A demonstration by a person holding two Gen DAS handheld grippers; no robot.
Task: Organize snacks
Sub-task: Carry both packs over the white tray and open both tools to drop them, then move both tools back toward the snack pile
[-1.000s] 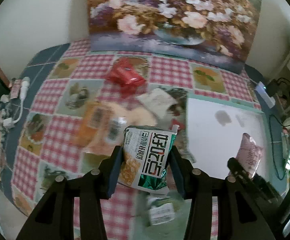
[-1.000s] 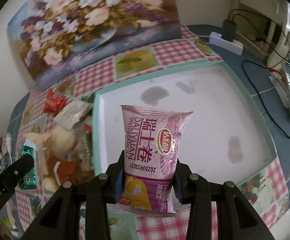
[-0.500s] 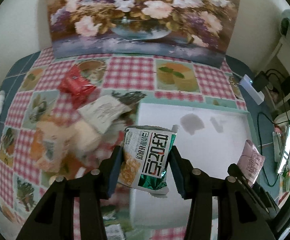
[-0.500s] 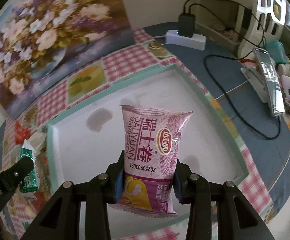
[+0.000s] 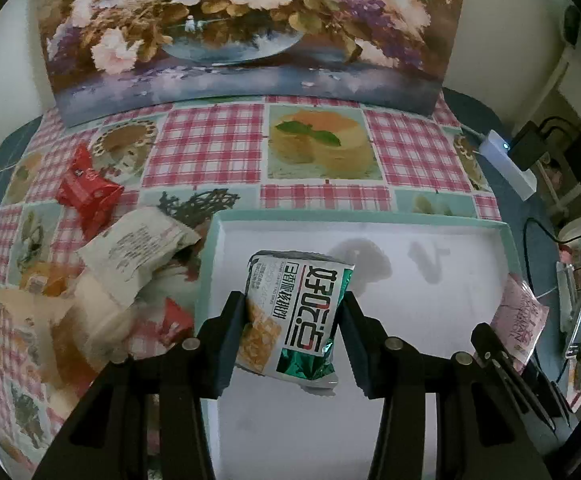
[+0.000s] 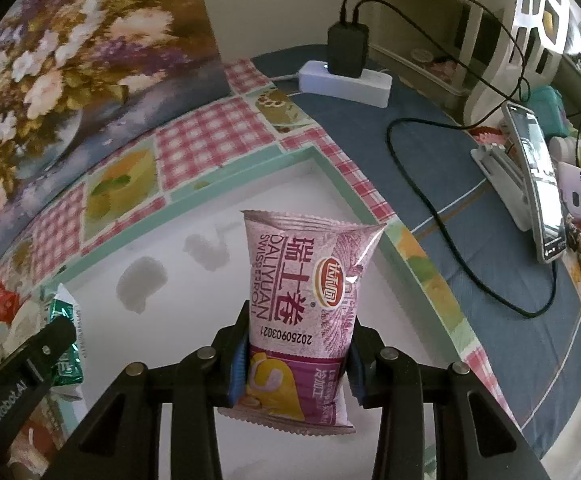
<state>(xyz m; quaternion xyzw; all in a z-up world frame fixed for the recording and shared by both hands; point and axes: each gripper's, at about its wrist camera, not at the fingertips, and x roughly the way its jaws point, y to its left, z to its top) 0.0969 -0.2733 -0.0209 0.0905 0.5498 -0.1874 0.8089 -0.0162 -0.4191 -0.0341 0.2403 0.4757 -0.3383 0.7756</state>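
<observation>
Over the white tray with the mint-green rim (image 5: 370, 218), you've got both hands busy. Your left hand-held gripper (image 5: 294, 328) is clamped on a white and green foil snack packet with black lettering (image 5: 294, 312), pads pressing its sides, and the packet hangs above the tray's left part, near the left rim. Your right hand-held gripper (image 6: 298, 356) is clamped on a pink and purple plastic Swiss roll wrapper (image 6: 302, 300), squeezed at its lower half with the top sticking up free; it's over the tray's right side, and in the left wrist view it shows at the tray's right edge (image 5: 518, 324).

Left of the tray, on the counter with the red-checked, cake-print cloth (image 5: 206, 148), the loose pile sits: a red crinkly wrapper (image 5: 86, 194), a white paper-look packet with small print (image 5: 138, 248) leaning toward the tray's rim, and some orange and cream packets (image 5: 50, 292) that are too blurry to read. The tray floor itself is bare apart from two grey smudges (image 6: 142, 284).

A flower painting (image 5: 246, 28) stands at the back, and a white power strip with a black charger (image 6: 346, 76) lies on the blue cloth to the right.
</observation>
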